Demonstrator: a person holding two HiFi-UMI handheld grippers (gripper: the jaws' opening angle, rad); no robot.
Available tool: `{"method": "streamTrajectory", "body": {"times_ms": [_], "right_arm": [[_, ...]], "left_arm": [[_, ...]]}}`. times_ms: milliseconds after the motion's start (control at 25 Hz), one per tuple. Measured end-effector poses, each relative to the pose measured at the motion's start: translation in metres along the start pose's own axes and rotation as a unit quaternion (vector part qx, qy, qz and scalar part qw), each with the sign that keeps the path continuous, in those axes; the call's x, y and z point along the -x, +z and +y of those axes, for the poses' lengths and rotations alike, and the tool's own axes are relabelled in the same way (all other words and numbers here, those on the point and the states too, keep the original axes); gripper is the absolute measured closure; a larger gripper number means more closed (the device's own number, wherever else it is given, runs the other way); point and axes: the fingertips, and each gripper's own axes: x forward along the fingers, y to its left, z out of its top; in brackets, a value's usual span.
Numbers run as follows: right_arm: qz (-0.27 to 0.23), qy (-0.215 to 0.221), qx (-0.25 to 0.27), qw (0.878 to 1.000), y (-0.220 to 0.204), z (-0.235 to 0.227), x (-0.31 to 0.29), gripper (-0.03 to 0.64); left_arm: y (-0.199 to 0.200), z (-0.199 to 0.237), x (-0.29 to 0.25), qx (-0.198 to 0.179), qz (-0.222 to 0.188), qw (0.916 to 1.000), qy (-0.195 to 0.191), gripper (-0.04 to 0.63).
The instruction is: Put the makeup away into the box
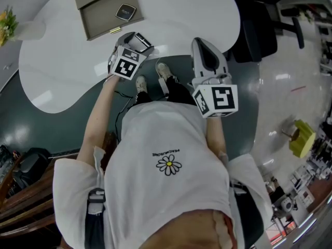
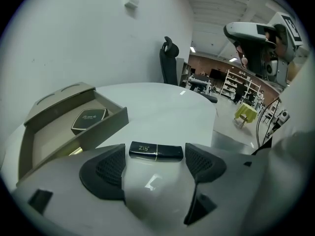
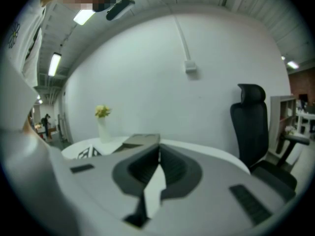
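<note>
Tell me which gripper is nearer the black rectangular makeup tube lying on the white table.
Left. The left gripper has its open jaws either side of the black makeup tube, not touching. The right gripper, shut, is off to the side, clear of it.

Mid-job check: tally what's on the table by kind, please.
Open box: 1
Black compact, in the box: 1
Black tube, on the table: 1
Vase of flowers: 1
Total: 4
A small gold piece by the box's front wall is too small to identify, so it is not counted.
</note>
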Motion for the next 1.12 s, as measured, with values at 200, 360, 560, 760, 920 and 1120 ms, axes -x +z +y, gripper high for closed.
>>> {"method": "streamTrajectory", "body": {"times_ms": [200, 360, 560, 760, 920, 1120], "right_arm": [[0.002, -0.002, -0.001, 1.000, -0.002, -0.002, 0.002, 0.588], [0.002, -0.005, -0.002, 1.000, -0.002, -0.003, 0.001, 0.587], [0.001, 0.000, 0.000, 1.000, 0.000, 0.002, -0.001, 0.588], [-0.004, 0.006, 0.004, 1.000, 0.003, 0.004, -0.002, 0.586], [-0.012, 0.014, 0.009, 1.000, 0.009, 0.007, -0.005, 0.586], [-0.031, 0.030, 0.020, 0.999, 0.028, 0.018, -0.016, 0.588]], "left_arm": [[-0.008, 0.002, -0.005, 0.003, 0.011, 0.9999, 0.003, 0.219], [-0.007, 0.004, -0.004, -0.002, 0.011, 0.9999, 0.003, 0.225], [-0.004, 0.007, -0.002, 0.000, 0.013, 0.9999, 0.005, 0.252], [0.005, 0.008, 0.001, 0.007, -0.001, 0.9999, 0.013, 0.255], [0.032, 0.009, 0.016, 0.003, -0.038, 0.9989, 0.028, 0.255], [0.085, 0.023, 0.057, 0.004, -0.115, 0.9910, 0.069, 0.256]]}}
